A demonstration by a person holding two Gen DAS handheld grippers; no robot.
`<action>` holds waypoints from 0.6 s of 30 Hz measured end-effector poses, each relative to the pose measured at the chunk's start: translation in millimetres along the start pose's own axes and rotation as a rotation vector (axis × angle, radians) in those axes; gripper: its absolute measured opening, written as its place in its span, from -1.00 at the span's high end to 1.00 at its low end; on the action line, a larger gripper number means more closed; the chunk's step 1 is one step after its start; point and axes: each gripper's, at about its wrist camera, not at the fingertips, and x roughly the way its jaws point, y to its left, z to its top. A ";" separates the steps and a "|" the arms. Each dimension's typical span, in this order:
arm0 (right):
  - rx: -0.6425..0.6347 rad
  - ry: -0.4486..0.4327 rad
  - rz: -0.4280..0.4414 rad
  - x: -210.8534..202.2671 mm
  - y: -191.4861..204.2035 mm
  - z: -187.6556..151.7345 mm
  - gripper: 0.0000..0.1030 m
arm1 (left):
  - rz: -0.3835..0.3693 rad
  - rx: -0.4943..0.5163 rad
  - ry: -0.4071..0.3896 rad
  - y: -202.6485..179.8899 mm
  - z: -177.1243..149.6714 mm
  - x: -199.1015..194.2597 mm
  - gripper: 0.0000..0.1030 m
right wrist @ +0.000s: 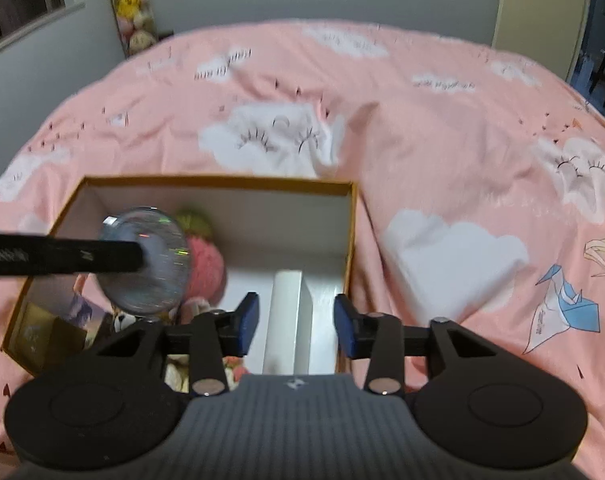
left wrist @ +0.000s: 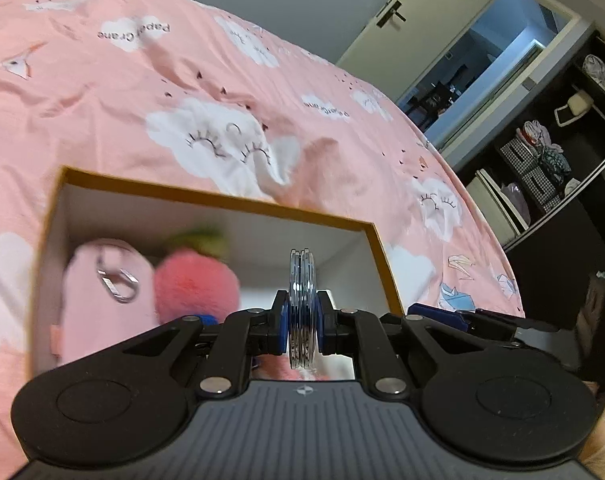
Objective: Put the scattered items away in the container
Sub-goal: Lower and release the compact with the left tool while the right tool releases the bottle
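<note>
Now the left gripper (left wrist: pixel 301 322) is clamped edge-on on a stack of clear discs (left wrist: pixel 301 304) above the open cardboard box (right wrist: pixel 352 232). The right gripper (right wrist: pixel 296 322) has its fingers apart, empty, over a white box (right wrist: pixel 288 320) inside. Risk: the discs fan apart on release, bounce off the pink plush (left wrist: pixel 196 286) and roll onto the bedspread (right wrist: pixel 422 140).

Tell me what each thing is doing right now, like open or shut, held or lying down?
left gripper: shut on the clear discs.
clear discs: held on edge, above the box.
right gripper: open, nothing between its pads.
cardboard box: open, no lid, sitting on the bed.
white carton: lying inside the box.
pink plush strawberry: lying inside the box.
pink pouch: inside the box.
door: open.
</note>
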 end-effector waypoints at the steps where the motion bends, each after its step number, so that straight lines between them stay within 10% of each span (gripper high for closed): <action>1: 0.005 -0.017 0.004 -0.6 -1.3 -1.9 0.07 | 0.017 0.004 0.001 1.7 0.9 -5.3 0.71; 18: 0.025 -0.230 0.055 -19.7 -0.8 -25.5 0.07 | 0.229 -0.122 0.045 65.6 16.8 14.6 0.71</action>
